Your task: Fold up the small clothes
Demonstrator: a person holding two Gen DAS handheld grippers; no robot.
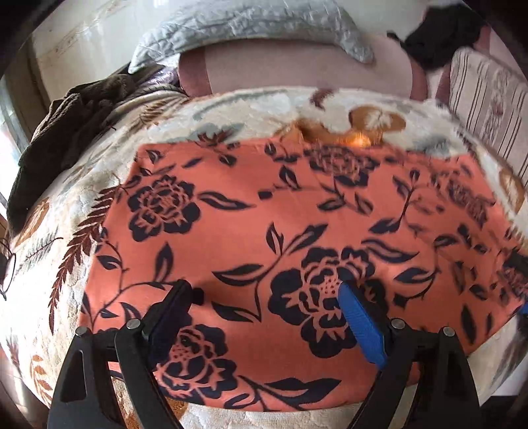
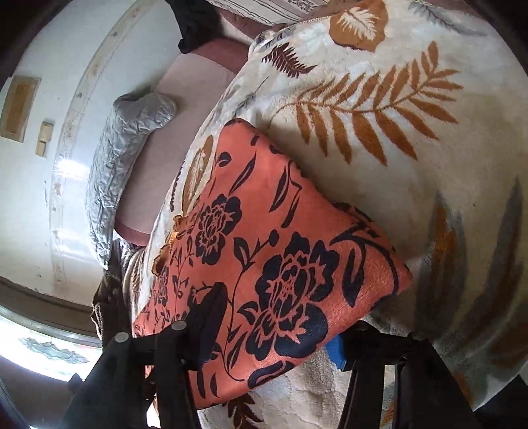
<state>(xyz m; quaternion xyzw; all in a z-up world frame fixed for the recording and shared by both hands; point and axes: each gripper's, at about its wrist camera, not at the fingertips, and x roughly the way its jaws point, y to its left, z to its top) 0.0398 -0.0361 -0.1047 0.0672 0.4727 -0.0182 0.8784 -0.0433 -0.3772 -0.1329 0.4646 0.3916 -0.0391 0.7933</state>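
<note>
Orange floral cloth (image 1: 297,211) flat on leaf blanket (image 1: 59,264); my left tongs (image 1: 264,290) wide above it, right tongs (image 2: 274,326) straddling its near corner, grip unclear.

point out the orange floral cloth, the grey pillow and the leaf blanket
orange floral cloth (image 1: 297,214), left wrist view, its flat middle
grey pillow (image 1: 250,26), left wrist view, its crinkled top
leaf blanket (image 2: 379,109), right wrist view, the big orange fern print
</note>
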